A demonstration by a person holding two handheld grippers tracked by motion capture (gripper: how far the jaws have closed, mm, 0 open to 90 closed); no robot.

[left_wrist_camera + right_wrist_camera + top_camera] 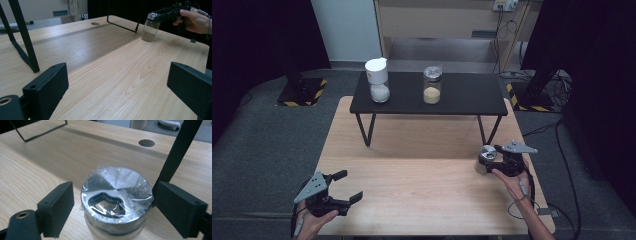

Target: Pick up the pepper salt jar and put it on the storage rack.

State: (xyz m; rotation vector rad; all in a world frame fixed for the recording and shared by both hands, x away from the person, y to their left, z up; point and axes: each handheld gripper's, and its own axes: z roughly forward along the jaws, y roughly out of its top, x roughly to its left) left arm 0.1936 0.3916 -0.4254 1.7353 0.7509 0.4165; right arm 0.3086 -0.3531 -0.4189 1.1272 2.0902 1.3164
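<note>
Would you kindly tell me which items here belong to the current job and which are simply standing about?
In use: foil-capped glass jar of beige powder; right gripper, straddling its cap.

Idle: white-lidded jar of white grains; glass jar of yellow grains; black metal shelf; left gripper.

Light wooden rectangular worktop [422, 200], round cable hole [95, 23] near one corner. Low black shelf [462, 95] with thin metal legs across its far half. Dark grey carpet floor [267, 145]. Black-and-yellow hazard-striped stand bases [302, 92] either side. Pale wall panel [344, 30] and beige cabinet [437, 22] behind; black curtains flanking.
</note>
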